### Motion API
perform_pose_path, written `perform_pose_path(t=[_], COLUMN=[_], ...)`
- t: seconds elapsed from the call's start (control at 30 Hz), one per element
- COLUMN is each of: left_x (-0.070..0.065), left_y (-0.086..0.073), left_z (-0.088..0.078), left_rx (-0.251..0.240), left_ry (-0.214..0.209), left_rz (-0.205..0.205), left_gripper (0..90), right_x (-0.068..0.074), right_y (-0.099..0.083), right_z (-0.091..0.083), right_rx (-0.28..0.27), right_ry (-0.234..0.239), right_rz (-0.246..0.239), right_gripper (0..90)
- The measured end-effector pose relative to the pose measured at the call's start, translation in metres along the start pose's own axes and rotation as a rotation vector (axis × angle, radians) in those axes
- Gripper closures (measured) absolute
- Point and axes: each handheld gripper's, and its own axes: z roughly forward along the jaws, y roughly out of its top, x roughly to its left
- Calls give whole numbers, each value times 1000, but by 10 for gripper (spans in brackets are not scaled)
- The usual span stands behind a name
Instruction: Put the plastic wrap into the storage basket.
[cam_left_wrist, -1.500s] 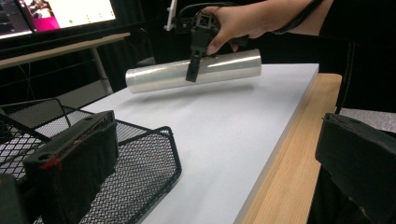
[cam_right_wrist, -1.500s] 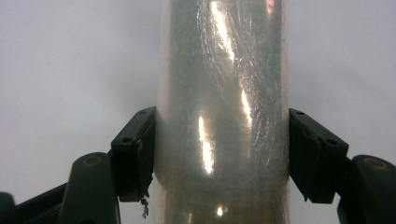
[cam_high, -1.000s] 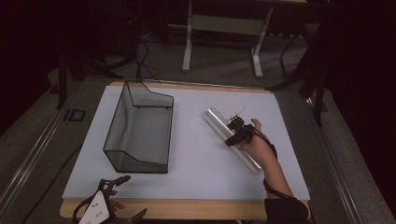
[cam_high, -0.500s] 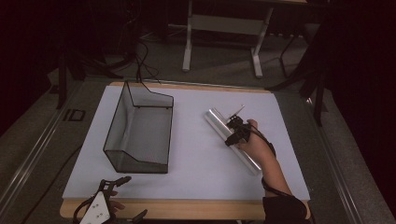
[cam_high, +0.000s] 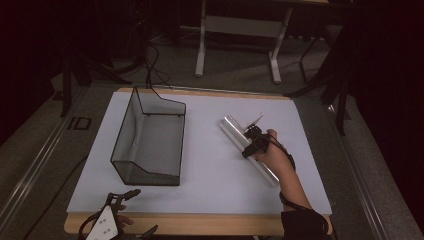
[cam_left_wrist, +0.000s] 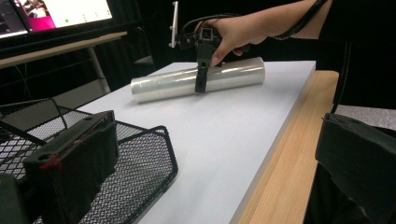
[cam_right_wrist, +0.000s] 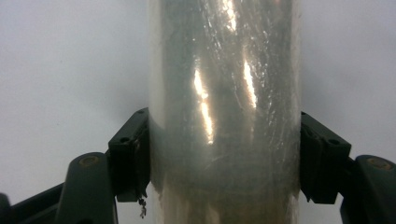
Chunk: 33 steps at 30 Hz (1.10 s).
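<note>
A clear, shiny roll of plastic film (cam_high: 232, 127) lies slantwise on the right half of the white mat. My right gripper (cam_high: 251, 142) comes down onto its middle from above. Its jaws have just been closing, and both pads (cam_right_wrist: 133, 154) now press the sides of the roll (cam_right_wrist: 224, 93). The left gripper view shows the same hold from the side, with the right gripper (cam_left_wrist: 201, 79) astride the roll (cam_left_wrist: 159, 86). My left gripper (cam_high: 142, 211) rests at the near left table edge, jaws wide apart with nothing between them (cam_left_wrist: 217, 140).
A black wire mesh basket (cam_high: 122, 135) stands on the mat's left half, its near corner (cam_left_wrist: 149, 154) close to my left gripper. The white mat (cam_high: 215, 175) lies on a wooden table with a bare front edge (cam_left_wrist: 289, 144). A lit monitor (cam_left_wrist: 56, 14) stands beyond the table.
</note>
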Motion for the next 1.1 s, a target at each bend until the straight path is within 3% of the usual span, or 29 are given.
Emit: perform_pose_path(t=[0.4,0.57,0.67,0.87,1.1], left_x=[0,0,1,1,1], left_y=[0,0,1,1,2], left_z=[0,0,0,0,1], left_rx=[-1,-6,-9,-10,-10], left_ry=[-1,4,9,8,8], left_rz=[-3,-5,-9,-9,-5], left_gripper=[0,0,0,0,0], right_x=[2,15,16,11,12], right_y=[1,4,8,19,30], right_z=[2,2,-6,-40,-66], right_rx=[13,40,14,-54,-83], right_ry=[-14,-94,-86,-65,-60], right_rz=[-38,-39,42,202,285], right_gripper=[321,325,326,326,326])
